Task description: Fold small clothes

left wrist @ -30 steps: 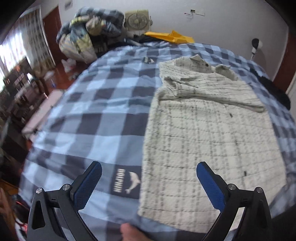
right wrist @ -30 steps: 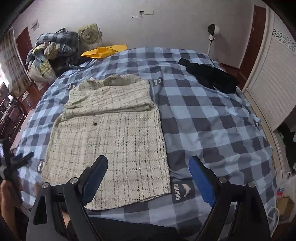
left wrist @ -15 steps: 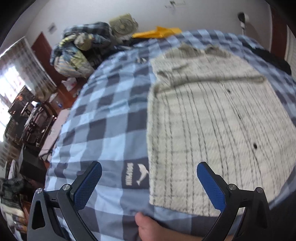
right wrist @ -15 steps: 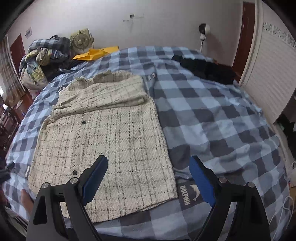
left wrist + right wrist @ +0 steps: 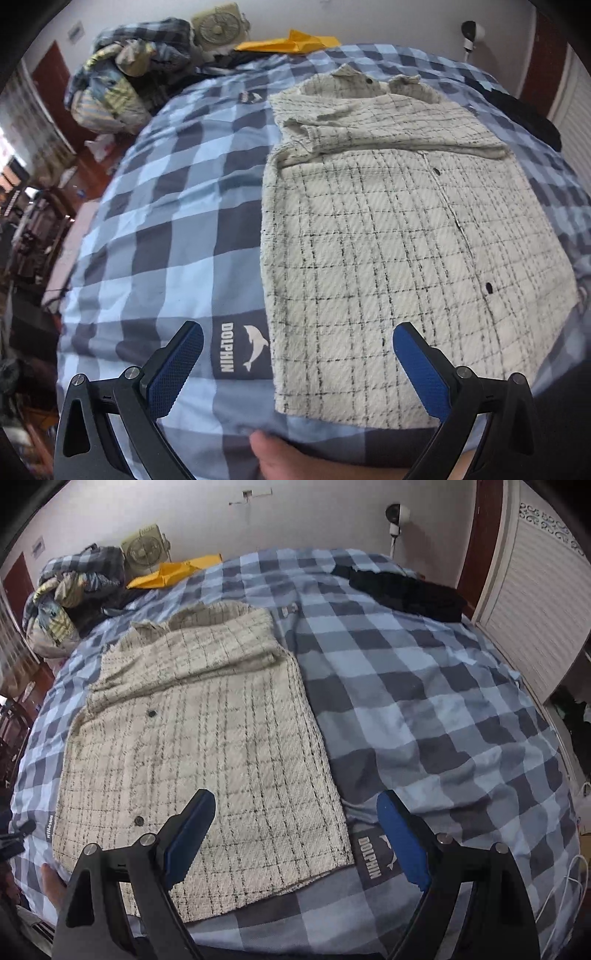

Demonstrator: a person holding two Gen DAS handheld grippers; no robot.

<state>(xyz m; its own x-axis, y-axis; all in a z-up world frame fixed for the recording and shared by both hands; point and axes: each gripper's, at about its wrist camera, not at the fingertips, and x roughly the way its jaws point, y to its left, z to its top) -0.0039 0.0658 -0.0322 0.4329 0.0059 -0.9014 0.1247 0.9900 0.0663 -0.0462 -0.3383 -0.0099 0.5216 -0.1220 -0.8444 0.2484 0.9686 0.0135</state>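
Your right tool (image 5: 291,834) has come down closer to the shirt (image 5: 207,753); both tools, the left tool (image 5: 295,363) too, are wide open and empty, probably ready to grab its bottom edge.

Two wrist fisheyes looking steeply down over the near edge of a bed

The left wrist view sits close above the cream checked jacket (image 5: 388,258), its near-left hem corner at 6 o'clock. The right wrist view hovers over its near-right corner, the checked bedspread (image 5: 424,709) filling 3 o'clock. Both share jacket, bedspread and box fan (image 5: 146,548) at 11 o'clock.
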